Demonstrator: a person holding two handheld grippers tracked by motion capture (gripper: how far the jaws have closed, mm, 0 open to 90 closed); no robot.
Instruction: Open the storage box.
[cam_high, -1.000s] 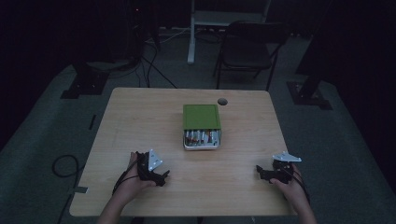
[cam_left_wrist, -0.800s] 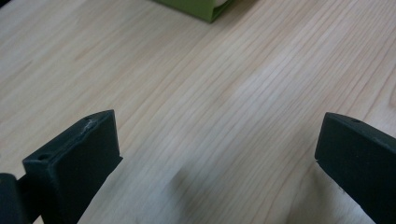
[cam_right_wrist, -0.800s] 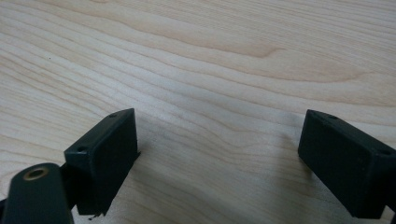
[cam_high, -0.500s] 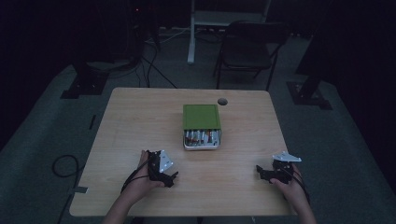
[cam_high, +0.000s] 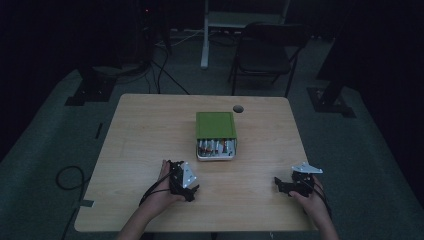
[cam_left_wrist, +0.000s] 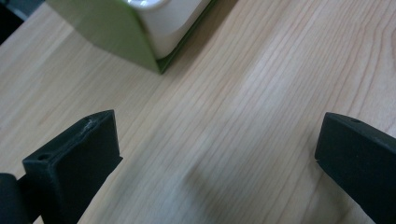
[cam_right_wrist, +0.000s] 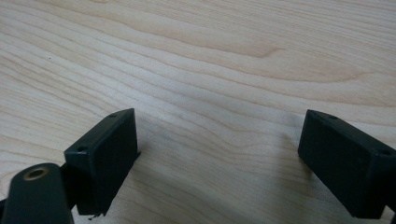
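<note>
A green box lies in the middle of the wooden table. A white tray pokes out of its near end and holds several batteries. My left gripper rests on the table just near-left of the box, jaws wide open with nothing between them. In the left gripper view the box's green corner and white inner tray show close ahead. My right gripper sits near the table's front right, open over bare wood.
A round cable hole is in the tabletop behind the box. A dark chair and stand legs are on the floor beyond the table. A cable loops on the floor at the left.
My left gripper has slid to the right along the front of the table, closer to the box. The right gripper has stayed in place.
</note>
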